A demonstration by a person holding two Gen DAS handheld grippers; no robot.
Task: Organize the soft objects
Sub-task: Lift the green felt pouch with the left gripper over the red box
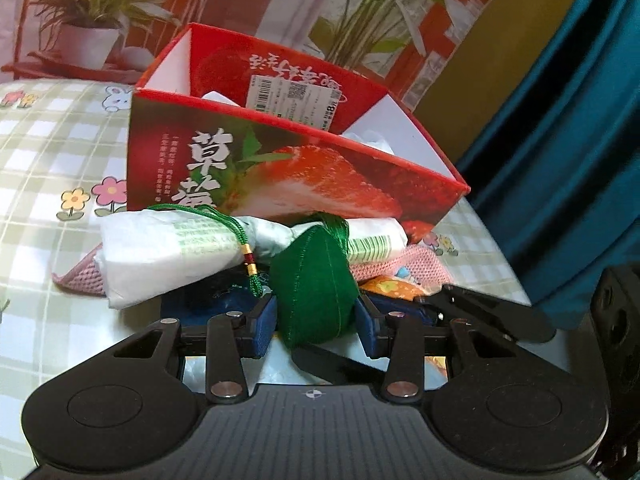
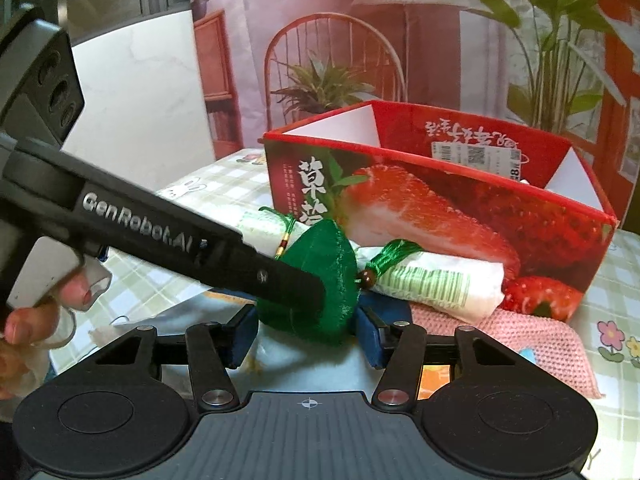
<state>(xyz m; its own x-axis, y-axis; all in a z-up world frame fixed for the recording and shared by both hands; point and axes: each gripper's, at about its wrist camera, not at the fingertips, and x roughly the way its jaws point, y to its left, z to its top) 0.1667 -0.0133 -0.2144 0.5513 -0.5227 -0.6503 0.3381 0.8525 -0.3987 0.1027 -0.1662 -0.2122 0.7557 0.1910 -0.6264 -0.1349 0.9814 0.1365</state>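
Squeezing the green pouch (image 1: pixel 316 288) from both sides, the left gripper (image 1: pixel 316 322) and right gripper (image 2: pixel 306 330) each pinch its plump middle, at six o'clock from the red box (image 1: pixel 280 160); it looks light, soft, crushable.

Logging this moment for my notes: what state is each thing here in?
green sachet: gripped from both sides, above the table
left gripper: shut on green sachet
right gripper: shut on green sachet
strawberry box: open-topped, upright
tissue pack: lying against the box, on pink cloth
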